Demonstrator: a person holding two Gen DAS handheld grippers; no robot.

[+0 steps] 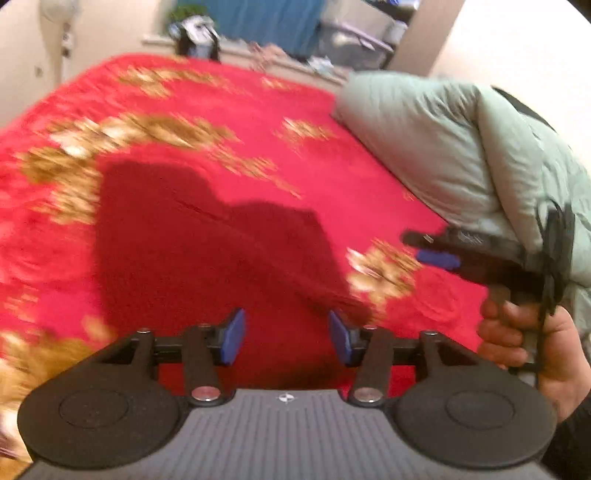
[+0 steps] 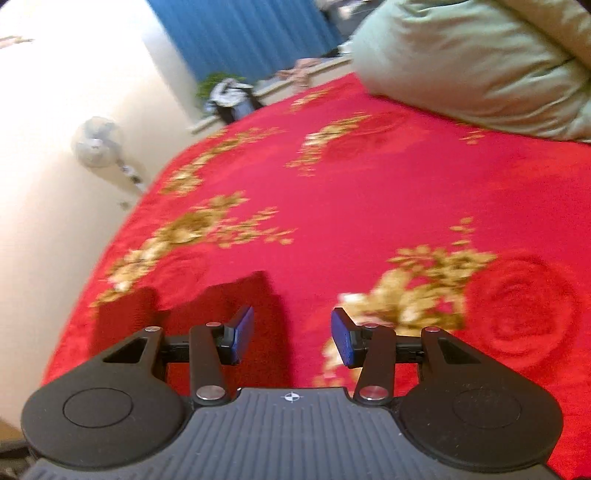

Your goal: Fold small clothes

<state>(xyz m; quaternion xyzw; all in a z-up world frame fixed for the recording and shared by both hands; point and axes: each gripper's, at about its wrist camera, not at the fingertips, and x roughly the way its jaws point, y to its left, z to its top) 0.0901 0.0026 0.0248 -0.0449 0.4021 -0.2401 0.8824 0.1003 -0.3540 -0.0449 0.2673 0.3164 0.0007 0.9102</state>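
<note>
A dark red garment (image 1: 207,236) lies flat on the red bedspread with gold flowers (image 1: 258,110), a crease running slantwise across it. My left gripper (image 1: 286,338) hovers over its near edge, open, with nothing between the blue pads. At the right of the left wrist view a hand (image 1: 524,343) holds my right gripper (image 1: 415,246), which points left just beyond the garment's right edge. In the right wrist view the right gripper (image 2: 291,336) stands open and empty. A dark red patch (image 2: 236,295) lies under its left finger; garment or shadow, I cannot tell.
A bulky grey-green quilt (image 1: 443,147) is piled on the bed's far right side (image 2: 480,55). A standing fan (image 2: 98,142) is by the wall left of the bed. Beyond the bed are a blue curtain (image 2: 243,33) and a ledge with a bag (image 1: 195,37).
</note>
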